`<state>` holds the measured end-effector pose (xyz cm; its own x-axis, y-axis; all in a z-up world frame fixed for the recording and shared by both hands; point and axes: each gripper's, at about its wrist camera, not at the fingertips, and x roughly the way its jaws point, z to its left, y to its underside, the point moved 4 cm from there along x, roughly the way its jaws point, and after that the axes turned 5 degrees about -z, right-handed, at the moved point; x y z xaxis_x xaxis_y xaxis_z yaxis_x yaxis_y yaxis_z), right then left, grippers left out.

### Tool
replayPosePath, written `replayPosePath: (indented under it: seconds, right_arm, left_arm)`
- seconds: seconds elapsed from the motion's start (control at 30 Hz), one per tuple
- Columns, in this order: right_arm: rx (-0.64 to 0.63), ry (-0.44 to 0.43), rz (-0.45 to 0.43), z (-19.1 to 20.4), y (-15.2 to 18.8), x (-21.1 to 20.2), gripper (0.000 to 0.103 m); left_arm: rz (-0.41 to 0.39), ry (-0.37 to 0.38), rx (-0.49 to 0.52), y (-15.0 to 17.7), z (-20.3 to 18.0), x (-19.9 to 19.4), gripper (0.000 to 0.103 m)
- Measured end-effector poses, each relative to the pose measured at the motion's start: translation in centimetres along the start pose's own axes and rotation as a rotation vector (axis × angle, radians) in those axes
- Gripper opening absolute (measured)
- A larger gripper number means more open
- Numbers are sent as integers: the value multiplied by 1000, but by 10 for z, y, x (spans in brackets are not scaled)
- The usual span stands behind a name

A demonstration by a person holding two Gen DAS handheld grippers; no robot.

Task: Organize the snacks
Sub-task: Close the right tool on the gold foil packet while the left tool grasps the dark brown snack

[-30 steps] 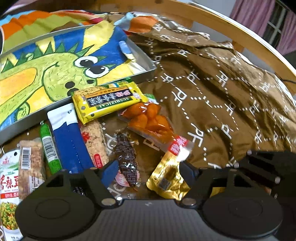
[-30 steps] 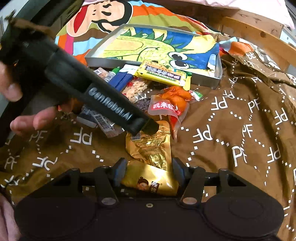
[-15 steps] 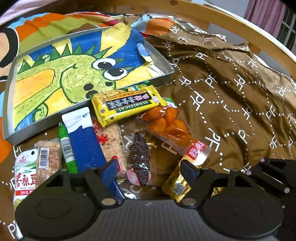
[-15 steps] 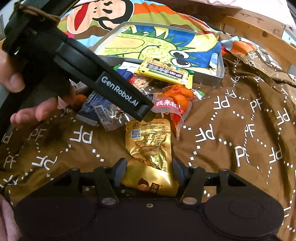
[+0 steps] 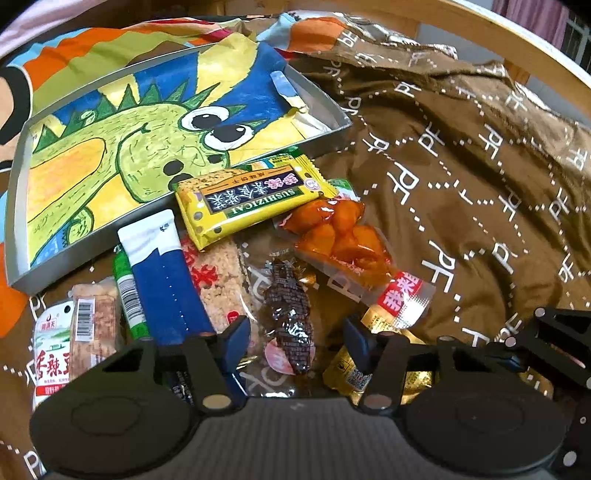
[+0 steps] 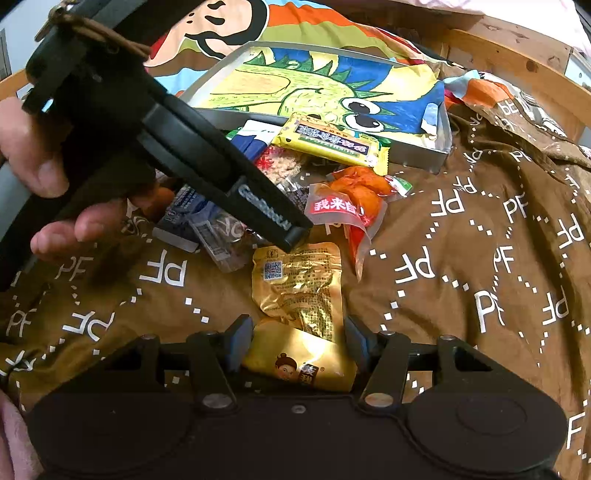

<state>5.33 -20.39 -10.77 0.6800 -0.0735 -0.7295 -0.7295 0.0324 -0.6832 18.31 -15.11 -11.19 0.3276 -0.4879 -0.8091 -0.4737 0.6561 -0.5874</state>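
Left wrist view: left gripper (image 5: pixel 293 341), fingers closing around the dark snack (image 5: pixel 290 314), should centre it before pinching. Right gripper (image 6: pixel 295 345) grips the gold pouch (image 6: pixel 301 354).

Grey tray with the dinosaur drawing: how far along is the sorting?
Done: nothing; the grey dinosaur-lined tray holds no snacks. In hand: right gripper straddles a gold foil pouch; left gripper is closing around a dark brown wrapped snack. Left: the whole pile.

Curved wooden bed frame (image 5: pixel 461 26), pink curtain (image 5: pixel 532 14), barred window (image 5: pixel 578 37)
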Motion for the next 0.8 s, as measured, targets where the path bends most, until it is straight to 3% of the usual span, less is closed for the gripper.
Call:
replayPosePath:
  seconds: [0.13,0.27,0.3,0.47,0.63,0.8]
  right_arm:
    - [-5,-1,-7,1,-1,1,57]
    - [-27,-2,-27,3,-2,2,56]
    - [-30,-2,-31,3,-2,2,56]
    - [-25,-9,-27,1,-2,8,57]
    - [-10,-30,-17,-1,-2,13,61]
    - [10,-20,-4,-4,-2,12,49]
  left_arm:
    - [-13,28,-29,-5,1,7,74]
    - [-7,10,-13,-8,-3,11,75]
    - [-8,4,-3,-7,-4,11,74]
    - [-4,-37,-2,-6,2,7,47]
    - [22,0,-21,-5,2,7,46]
    - [33,20,-8,-4,1,9,52]
